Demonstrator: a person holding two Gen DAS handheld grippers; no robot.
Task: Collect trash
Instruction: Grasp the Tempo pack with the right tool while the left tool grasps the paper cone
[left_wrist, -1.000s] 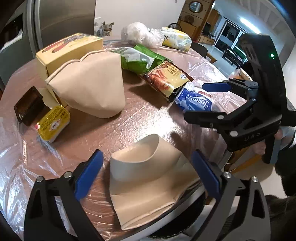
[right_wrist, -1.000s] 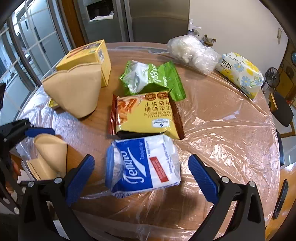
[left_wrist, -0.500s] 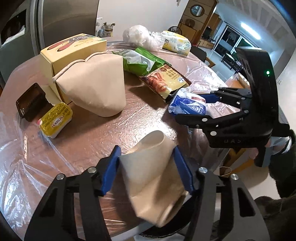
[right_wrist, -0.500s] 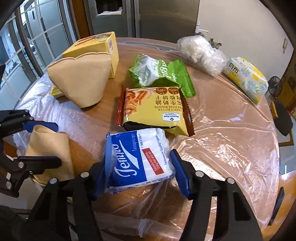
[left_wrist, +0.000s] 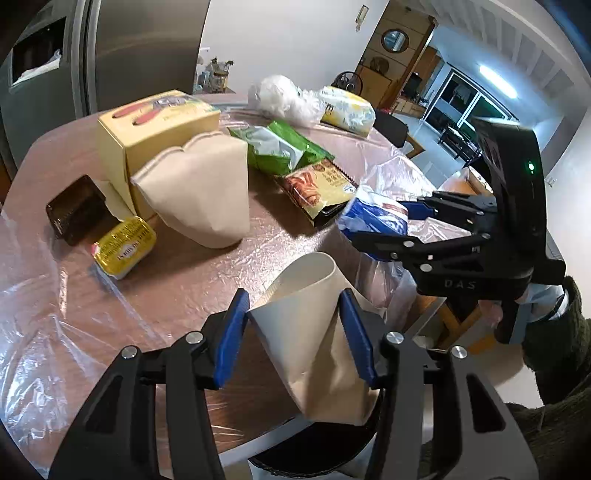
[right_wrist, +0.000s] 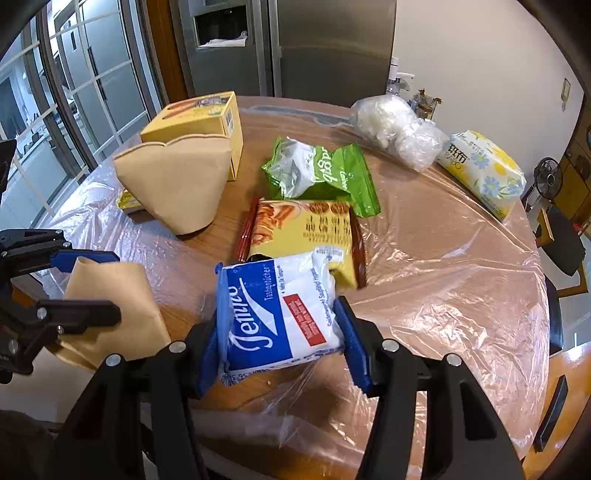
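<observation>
Whereas a second ago both pairs of jaws stood wide around their targets, both have just been closing and now clamp them. The left gripper (left_wrist: 293, 334) pinches a beige folded paper filter (left_wrist: 314, 332) between its blue pads; the paper, then lying flat at the table edge, is now squeezed into a narrow curl and lifted clear of the round wooden table under clear plastic sheeting (right_wrist: 443, 258), over a dark round bin rim (left_wrist: 306, 458) below the edge. The right gripper (right_wrist: 277, 343) grips a blue-and-white plastic tissue packet (right_wrist: 280, 314), now raised at its far end and overlapping the yellow biscuit wrapper (right_wrist: 306, 229).

The bin is largely hidden behind the filter and gripper arms. A small yellow foil portion pack (left_wrist: 123, 245) carries print too blurred and inverted to read with certainty. A dark brown plastic tray (left_wrist: 75, 210) beside it shows no legible marking. The person appears only as a dark sleeve (left_wrist: 554, 332) at the frame edge.

Legible writing: "Tempo" and "Taschentücher" on the tissue packet; "DAS" on the right gripper body as seen from the left wrist. The biscuit wrapper bears Chinese characters, as does the yellow flowered tissue pack (right_wrist: 484, 170). Lettering on the green crumpled snack bag (right_wrist: 321, 173) is only partly readable.
</observation>
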